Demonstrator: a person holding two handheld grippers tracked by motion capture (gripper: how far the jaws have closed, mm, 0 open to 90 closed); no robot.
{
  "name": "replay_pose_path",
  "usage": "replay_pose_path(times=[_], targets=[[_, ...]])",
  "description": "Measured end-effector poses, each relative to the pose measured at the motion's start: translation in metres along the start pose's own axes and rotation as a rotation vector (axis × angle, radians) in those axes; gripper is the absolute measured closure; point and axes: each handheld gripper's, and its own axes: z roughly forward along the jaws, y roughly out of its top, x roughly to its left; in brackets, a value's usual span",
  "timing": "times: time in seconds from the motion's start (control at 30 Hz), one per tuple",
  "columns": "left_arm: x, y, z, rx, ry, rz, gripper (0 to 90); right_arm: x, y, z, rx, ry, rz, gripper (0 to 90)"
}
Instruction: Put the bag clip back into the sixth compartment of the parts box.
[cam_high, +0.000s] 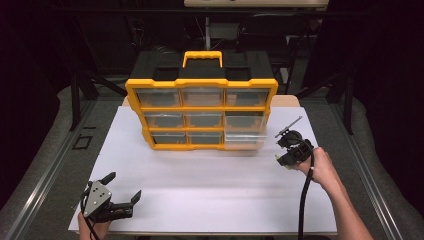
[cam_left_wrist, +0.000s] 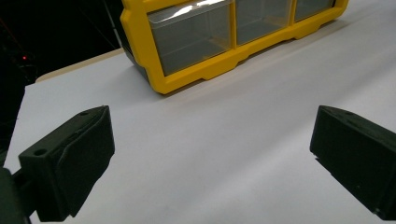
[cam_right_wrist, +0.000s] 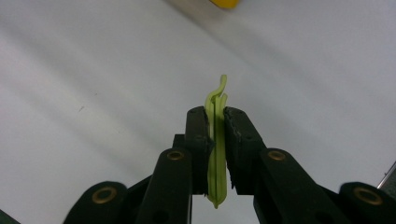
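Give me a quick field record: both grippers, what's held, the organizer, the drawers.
left gripper: open, empty, low over the white sheet at its near left corner
right gripper: shut on a thin green clip
organizer: yellow frame, upright at the far side of the sheet, handle on top
drawers: clear, three rows of three; the bottom right drawer is pulled out, the rest look shut
contents: cannot tell

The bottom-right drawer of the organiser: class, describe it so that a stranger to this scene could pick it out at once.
Start at the yellow-framed drawer organiser with the carry handle, standing at the back of the white table. It holds clear drawers in three rows of three; go to the bottom row, right end. That bottom-right drawer juts forward of the frame, while its neighbours sit flush.
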Motion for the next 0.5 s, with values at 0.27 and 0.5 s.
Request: replay_pose_path(times=[0.27, 0.5], targets=[[0.000, 0.000, 0.000, 0.000, -0.001, 0.001, 0.0, -0.004, 0.011, -0.011, -0.043, -0.013, -0.008, 80.3], [0.000, 0.000, -0.001, -0.001, -0.001, -0.002, 0.0, -0.006, 0.021, -0.023, -0.039, -0.019, -0.022, 80.3]])
